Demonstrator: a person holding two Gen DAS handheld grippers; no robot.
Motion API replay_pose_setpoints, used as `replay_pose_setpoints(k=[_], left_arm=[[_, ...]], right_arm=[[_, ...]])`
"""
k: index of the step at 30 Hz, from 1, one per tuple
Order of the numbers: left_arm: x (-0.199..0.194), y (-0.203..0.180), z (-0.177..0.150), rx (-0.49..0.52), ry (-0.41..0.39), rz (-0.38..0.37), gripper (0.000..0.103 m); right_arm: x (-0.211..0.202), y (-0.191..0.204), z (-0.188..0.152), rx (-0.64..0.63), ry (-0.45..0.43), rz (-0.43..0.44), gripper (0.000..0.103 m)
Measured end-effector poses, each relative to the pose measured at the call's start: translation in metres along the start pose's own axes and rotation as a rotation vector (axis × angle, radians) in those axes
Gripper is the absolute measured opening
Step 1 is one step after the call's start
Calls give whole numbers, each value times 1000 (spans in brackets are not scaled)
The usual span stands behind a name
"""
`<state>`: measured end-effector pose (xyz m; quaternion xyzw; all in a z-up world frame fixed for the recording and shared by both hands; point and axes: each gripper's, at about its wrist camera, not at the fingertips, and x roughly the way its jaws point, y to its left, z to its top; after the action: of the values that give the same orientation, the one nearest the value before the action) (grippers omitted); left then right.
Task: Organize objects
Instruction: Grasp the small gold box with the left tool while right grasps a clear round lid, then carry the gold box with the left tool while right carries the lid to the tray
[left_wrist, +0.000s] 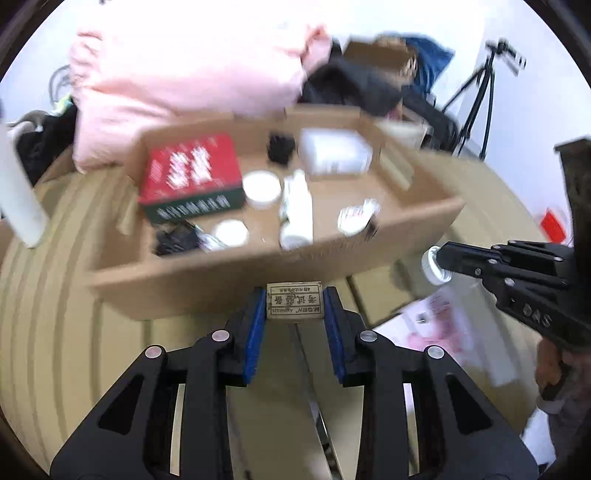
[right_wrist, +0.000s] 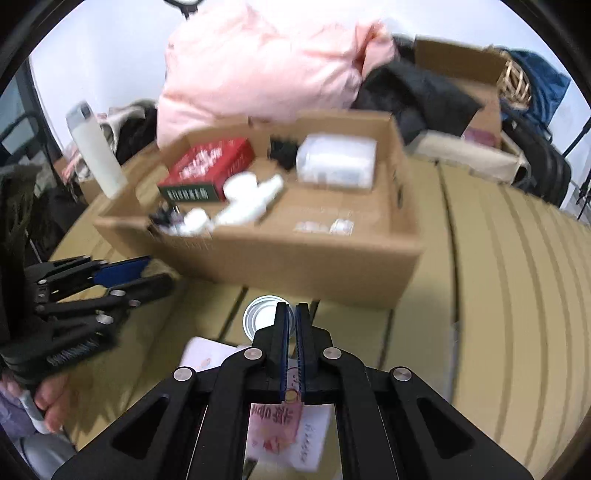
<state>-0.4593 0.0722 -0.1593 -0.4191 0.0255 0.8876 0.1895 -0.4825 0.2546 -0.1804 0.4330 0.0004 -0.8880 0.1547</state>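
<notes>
My left gripper is shut on a small tan eraser block with printed text, held just in front of the open cardboard box. My right gripper is shut on the rim of a small white round jar, low over the surface near the box's front wall; it shows at the right in the left wrist view. The box holds a red and green carton, white jars, a white bottle and a clear plastic container.
A pink garment and dark clothes lie behind the box. A white flask stands to the left. A white and pink paper packet lies under my right gripper. A tripod stands at the far right.
</notes>
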Motion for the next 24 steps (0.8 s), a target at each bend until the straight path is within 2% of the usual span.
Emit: replay_pose_setpoints(k=[6,9,12,15,18,24], left_arm=[[-147,9,0,5,-104,49,27],[-224,9,-18,20,-176,106,27],[-286,9,-48,-3,-197,131,27],[-328,8,-83,-30,-176,166,27],[-349,9,-105,-61,-171,188,27],[-354,6,-107,-82,-179,168,27]], right_arm=[[-105,12,9,-50,-104,11,4],[-179,31,-11,-118,-146,22,4],[-235,44,-41,-157,-159,3,4],[-282,52,-75,-156,-186,-26,4],[-314,58,-106,-132,-204,-34,4],[-324,68,-122,-127,-206,-15,4]])
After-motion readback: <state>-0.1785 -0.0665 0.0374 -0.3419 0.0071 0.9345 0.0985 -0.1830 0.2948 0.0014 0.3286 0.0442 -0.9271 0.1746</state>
